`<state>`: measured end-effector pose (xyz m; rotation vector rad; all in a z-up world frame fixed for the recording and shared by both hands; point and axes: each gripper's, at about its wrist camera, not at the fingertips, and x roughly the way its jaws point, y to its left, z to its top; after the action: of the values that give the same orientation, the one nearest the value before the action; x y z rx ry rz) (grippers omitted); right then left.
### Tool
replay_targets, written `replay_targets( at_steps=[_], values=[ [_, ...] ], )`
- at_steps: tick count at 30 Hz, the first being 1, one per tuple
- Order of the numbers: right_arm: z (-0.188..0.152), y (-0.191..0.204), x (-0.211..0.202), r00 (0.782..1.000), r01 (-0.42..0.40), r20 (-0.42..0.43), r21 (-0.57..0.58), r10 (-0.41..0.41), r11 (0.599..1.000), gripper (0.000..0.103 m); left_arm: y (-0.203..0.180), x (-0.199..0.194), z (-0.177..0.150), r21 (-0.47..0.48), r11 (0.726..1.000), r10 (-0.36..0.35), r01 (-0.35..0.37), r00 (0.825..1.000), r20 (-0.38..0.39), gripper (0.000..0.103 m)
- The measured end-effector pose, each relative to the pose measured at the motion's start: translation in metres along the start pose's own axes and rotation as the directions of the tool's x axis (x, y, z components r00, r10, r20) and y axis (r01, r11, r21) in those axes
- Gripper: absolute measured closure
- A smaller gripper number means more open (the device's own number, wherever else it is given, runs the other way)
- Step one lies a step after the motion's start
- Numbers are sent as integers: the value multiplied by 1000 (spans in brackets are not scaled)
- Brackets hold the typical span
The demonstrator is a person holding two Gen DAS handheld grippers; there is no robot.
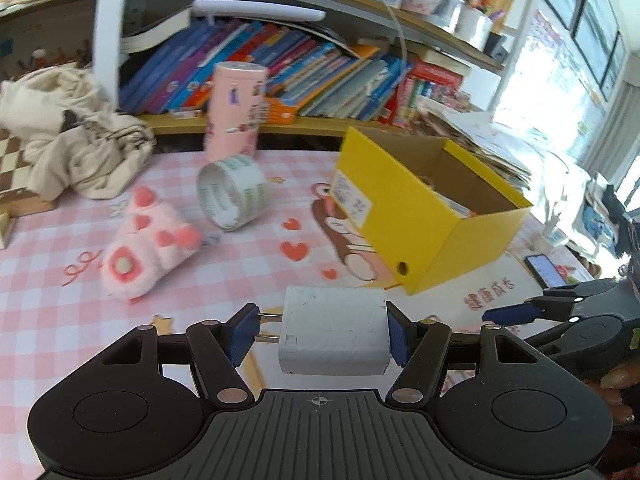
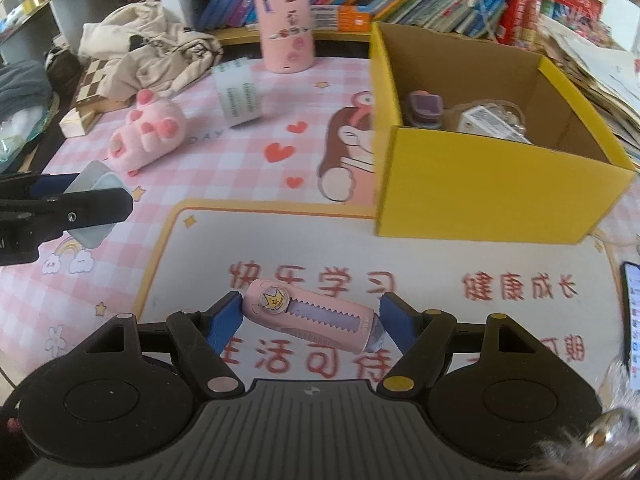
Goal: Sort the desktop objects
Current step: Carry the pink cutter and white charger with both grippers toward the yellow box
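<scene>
Jaws of the left gripper (image 1: 320, 332) stand about half apart, clamped on a white charger block (image 1: 334, 330) whose two prongs press the left pad, so its long axis runs straight across the gap. The yellow box (image 1: 432, 216) lies ahead and to the right of those jaws, open top tilted into view; tape roll (image 1: 232, 192), plush paw (image 1: 148, 248) and pink canister (image 1: 234, 108) wait ahead-left on the bench (image 1: 60, 320).

From the right wrist, the right gripper (image 2: 310, 320) grips a pink toothed clip (image 2: 314, 318) end to end, slightly skewed. The box sits ahead and right, much nearer this hand, so I judge it should drop first.
</scene>
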<state>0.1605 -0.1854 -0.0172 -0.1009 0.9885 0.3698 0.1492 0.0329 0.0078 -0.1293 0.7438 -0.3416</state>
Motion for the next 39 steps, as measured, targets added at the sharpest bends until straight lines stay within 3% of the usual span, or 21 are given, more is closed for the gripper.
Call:
replay_targets(
  at_steps=[17,39],
  values=[
    [-18,-57,-22,998,58,12,98,-59,993,30,-61,29,14,97,991,-91,94,995,-30,38],
    [-26,-123,-36,997,78,9,145,-80,986,30,-126,67,25,152,977,-139,148,988,-70,38]
  ],
)
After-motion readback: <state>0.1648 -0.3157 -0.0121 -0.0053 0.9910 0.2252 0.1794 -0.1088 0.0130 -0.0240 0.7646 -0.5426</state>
